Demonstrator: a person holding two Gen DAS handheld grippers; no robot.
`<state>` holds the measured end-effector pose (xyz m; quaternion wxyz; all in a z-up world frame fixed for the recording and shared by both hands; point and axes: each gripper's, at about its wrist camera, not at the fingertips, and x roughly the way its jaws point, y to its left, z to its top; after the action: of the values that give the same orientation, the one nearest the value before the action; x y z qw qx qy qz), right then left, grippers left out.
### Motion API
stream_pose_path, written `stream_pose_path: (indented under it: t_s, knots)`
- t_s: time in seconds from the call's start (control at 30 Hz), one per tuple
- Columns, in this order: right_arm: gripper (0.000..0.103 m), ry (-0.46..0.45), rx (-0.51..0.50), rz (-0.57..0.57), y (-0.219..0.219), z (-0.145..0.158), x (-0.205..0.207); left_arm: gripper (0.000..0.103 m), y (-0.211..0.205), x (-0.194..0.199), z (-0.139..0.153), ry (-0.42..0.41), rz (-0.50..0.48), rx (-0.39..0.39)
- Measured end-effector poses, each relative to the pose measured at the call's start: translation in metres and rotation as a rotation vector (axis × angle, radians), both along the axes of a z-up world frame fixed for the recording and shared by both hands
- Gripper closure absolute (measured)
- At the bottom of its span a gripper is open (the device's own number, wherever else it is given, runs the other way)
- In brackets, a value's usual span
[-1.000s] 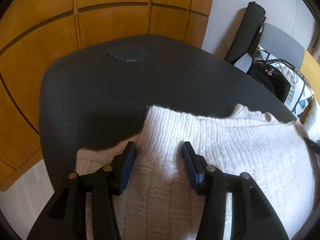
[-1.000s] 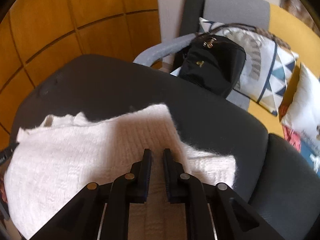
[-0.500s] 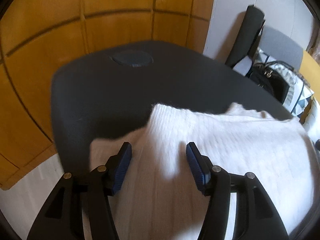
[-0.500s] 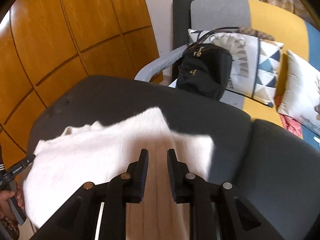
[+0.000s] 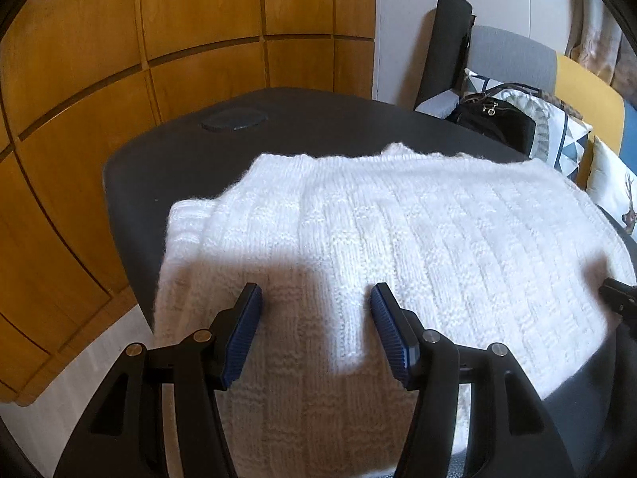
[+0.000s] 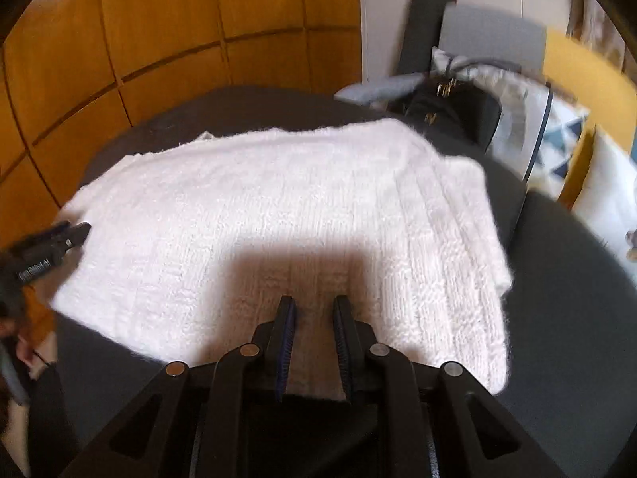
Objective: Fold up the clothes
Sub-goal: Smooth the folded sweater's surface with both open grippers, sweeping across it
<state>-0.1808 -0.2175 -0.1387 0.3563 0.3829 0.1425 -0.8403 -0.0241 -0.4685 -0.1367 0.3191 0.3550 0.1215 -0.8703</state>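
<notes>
Sweater (image 5: pixel 398 231): white and knitted; lay flat on the dark bench (image 5: pixel 167 167), folded into a wide block with a second layer poking out at each side edge; near edge hung a little over the front of the bench.

Why so: spread flat, most likely so the layers would stay neat; folded already, but could not tell if more folds were meant to come or if this was the final shape.

Left gripper (image 5: pixel 314 318): hovered low over the near left part of the sweater; fingers (image 5: pixel 243 330) spread wide apart with nothing between them but the knit below; released, gripping nothing.

Right gripper (image 6: pixel 314 330): hung over the near right part of the sweater; fingers (image 6: pixel 284 334) close together with a thin gap left; seemed to hold nothing, though the spot under the tips was in shadow.

Pose: both pointed forward across the bench and tilted down at the cloth; side by side, each tip showing at the edge of the other's view; a bit of a hand showed at the left edge of the right view.

Around: wooden wall panels (image 5: pixel 199 40) behind the bench; black bag (image 5: pixel 497 123) and patterned cushions (image 5: pixel 565 135) on a seat to the right, well apart from the sweater.
</notes>
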Motion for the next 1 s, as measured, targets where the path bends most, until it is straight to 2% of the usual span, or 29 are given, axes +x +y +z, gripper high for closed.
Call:
stream_pose_path:
  t_s: [0.2,0.4,0.5,0.57,0.7,0.8,0.87,1.0]
  knots:
    - [0.084,-0.004,0.008,-0.016,-0.002,-0.001,0.002,0.041,0.009,-0.012,-0.007,-0.067,0.009,-0.044]
    - [0.082,-0.032,0.028,-0.038,-0.007,0.007,0.0,0.041,0.011,-0.004,-0.006,-0.069,-0.012,-0.023]
    - [0.082,-0.049,-0.087,-0.011,-0.006,0.021,0.014,0.041,0.007,0.001,0.0,-0.047,-0.013,0.023]
    - [0.082,-0.033,-0.079,0.042,-0.018,0.026,0.029,0.041,0.007,0.004,0.001,-0.046,-0.009,0.029]
    - [0.082,-0.031,-0.045,0.142,-0.044,0.021,0.055,0.041,0.01,0.008,0.0,-0.056,-0.001,0.022]
    - [0.082,-0.047,-0.024,0.167,-0.055,0.012,0.06,0.041,0.012,0.011,-0.001,-0.063,0.003,0.012]
    - [0.082,-0.064,0.006,0.163,-0.06,0.002,0.061,0.041,0.014,0.013,-0.004,-0.068,-0.001,-0.004]
    - [0.081,-0.088,-0.037,0.132,-0.054,-0.004,0.057,0.041,0.013,0.014,-0.008,-0.066,-0.004,-0.004]
